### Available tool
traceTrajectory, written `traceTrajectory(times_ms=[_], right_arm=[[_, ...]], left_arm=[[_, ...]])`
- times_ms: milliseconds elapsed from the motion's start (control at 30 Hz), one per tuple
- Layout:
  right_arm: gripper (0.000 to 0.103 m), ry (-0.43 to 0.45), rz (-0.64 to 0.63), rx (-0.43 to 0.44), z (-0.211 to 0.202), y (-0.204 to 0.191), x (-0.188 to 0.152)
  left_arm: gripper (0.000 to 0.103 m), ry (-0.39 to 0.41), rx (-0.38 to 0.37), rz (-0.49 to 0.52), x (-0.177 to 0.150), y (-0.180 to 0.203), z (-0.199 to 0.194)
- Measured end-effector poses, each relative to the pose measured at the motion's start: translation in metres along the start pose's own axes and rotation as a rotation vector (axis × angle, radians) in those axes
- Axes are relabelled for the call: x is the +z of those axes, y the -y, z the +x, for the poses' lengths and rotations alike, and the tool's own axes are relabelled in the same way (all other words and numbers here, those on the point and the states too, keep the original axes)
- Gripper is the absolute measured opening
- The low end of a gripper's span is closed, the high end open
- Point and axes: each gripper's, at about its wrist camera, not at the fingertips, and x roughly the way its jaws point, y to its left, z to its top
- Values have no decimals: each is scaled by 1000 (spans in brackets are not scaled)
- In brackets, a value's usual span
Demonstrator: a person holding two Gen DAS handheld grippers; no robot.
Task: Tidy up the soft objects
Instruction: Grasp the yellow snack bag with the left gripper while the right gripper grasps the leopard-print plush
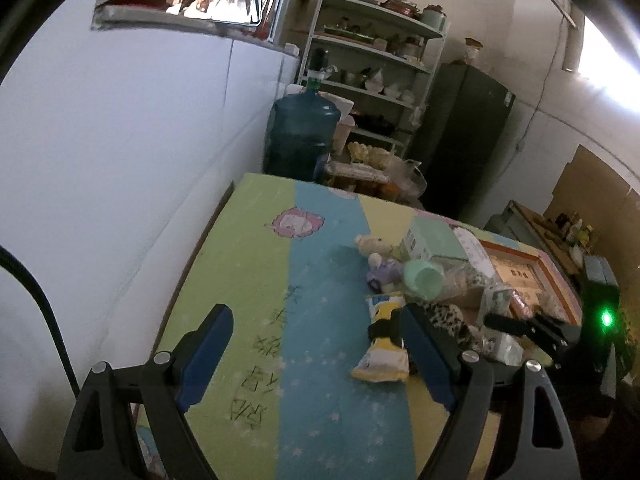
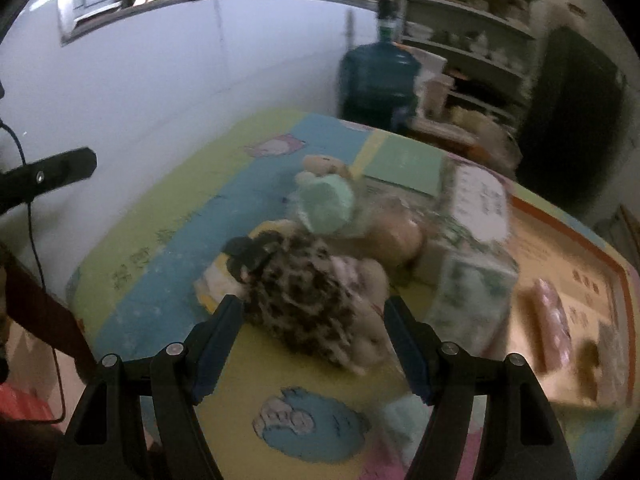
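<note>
Cluttered desk (image 2: 168, 216): my right hand-held gripper (image 2: 314, 340) gapes around the leopard plush (image 2: 308, 304), frame centre; closing comes next.

Your left gripper (image 1: 316, 344) and right gripper (image 2: 316, 340) look alike: each has two matte black angular arms with triangular cut-outs and round silver screws at the joints, ending in fingers lined with dark blue pads (image 1: 206, 354), and a black cable (image 1: 48, 312) trails beside the left one.

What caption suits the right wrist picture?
Open right gripper nears a leopard-print plush toy on a colourful play mat.
</note>
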Motion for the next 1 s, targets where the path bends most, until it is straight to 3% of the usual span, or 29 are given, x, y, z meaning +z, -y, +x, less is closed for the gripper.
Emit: traceTrajectory(times_ms=[233, 300, 400, 767, 1000], right_arm=[[40, -61, -15, 10, 31, -5, 4], [18, -89, -11, 4, 37, -4, 3], [10, -90, 20, 14, 31, 0, 1], [8, 139, 223, 24, -73, 26, 13], [8, 176, 270, -30, -103, 33, 9]], left_arm=[[85, -39, -16, 4, -9, -1, 5], [85, -52, -33, 5, -10, 1, 8], [85, -67, -67, 8, -11, 4, 16], [84, -143, -197, 113, -13, 49, 72], [84, -202, -192, 220, -25, 80, 116]])
